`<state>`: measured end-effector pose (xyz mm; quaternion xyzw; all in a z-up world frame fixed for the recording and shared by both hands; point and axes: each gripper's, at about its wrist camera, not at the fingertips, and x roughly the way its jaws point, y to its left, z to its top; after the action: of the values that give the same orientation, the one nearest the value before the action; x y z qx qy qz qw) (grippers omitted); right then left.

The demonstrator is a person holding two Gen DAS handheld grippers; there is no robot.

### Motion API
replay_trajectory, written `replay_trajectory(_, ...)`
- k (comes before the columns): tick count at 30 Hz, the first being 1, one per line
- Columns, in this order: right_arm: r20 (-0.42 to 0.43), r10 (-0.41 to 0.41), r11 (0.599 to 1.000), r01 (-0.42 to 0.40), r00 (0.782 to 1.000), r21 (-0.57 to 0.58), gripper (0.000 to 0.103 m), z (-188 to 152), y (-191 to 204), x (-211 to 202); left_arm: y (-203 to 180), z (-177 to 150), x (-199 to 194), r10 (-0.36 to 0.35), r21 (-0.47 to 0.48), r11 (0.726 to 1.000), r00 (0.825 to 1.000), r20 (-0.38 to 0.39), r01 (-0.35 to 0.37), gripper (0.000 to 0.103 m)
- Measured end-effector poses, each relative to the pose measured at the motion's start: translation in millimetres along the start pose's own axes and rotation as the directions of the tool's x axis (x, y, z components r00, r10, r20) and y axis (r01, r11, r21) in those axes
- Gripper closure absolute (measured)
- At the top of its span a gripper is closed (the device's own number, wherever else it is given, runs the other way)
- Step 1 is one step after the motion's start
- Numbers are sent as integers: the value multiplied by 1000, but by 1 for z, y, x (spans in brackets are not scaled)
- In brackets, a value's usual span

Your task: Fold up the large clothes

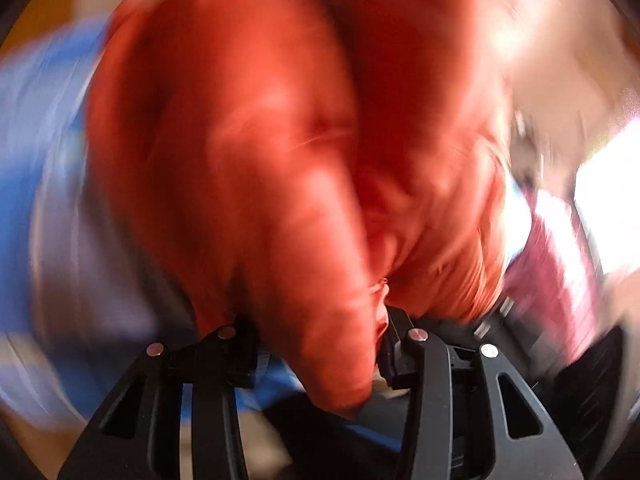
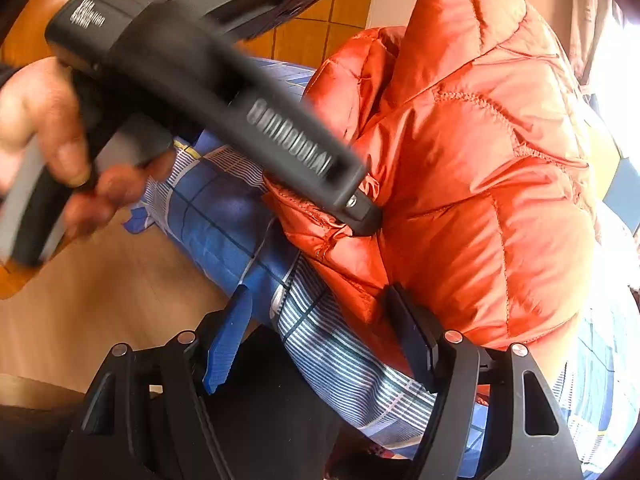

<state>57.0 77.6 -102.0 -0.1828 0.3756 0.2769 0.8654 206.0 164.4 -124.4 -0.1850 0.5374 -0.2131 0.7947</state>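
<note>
L jaws on puffy orange jacket [image 2: 472, 184]

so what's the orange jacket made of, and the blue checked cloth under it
Orange jacket: looks like thin, slightly shiny synthetic shell, probably nylon or polyester, with padding; stitched quilt lines puff it into sections and light glints off the creases. Blue checked cloth: matte woven fabric, likely cotton bedding; the printed grid and fine stripes show no sheen.
</note>
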Motion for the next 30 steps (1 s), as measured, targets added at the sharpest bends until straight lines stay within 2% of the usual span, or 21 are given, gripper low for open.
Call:
replay_trajectory(4, 4, 8, 1000, -8, 1000, -7, 33, -5, 2, 1, 13, -7, 2, -30, -210, 977, 999, 23, 34, 64)
replay_trajectory(7, 10, 10, 1000, -10, 1000, -13, 33, -8, 0, -2, 12, -12, 1, 10, -303, 953, 999, 38, 2, 65)
replay_trajectory(9, 17, 10, 1000, -10, 1000, -13, 33, -10, -1, -3, 12, -14, 1, 18, -365, 931, 999, 41, -2, 65)
replay_trajectory(14, 41, 1, 1000, 0, 999, -29, 33, -17, -4, -10, 20, -27, 1, 5, -520, 853, 997, 74, 34, 65)
replay_trajectory(21, 57, 13, 1000, -13, 998, -4, 33, -27, -14, -16, 19, -37, 1, 22, -593, 804, 995, 93, 37, 65)
replay_trajectory(24, 59, 16, 1000, -16, 998, -3, 33, -30, -17, -17, 22, -56, -2, 12, -646, 761, 994, 112, 64, 64)
replay_trajectory(26, 54, 11, 1000, -11, 998, -7, 33, -33, -20, -18, 33, -63, -4, 17, -667, 741, 992, 125, 71, 64)
replay_trajectory(28, 52, 10, 1000, -10, 999, -4, 33, -35, -21, -17, 31, -67, -3, 26, -676, 733, 991, 130, 70, 64)
replay_trajectory(30, 52, 13, 1000, -13, 999, -3, 33, -37, -23, -18, 31, -71, -5, 33, -671, 739, 991, 129, 63, 64)
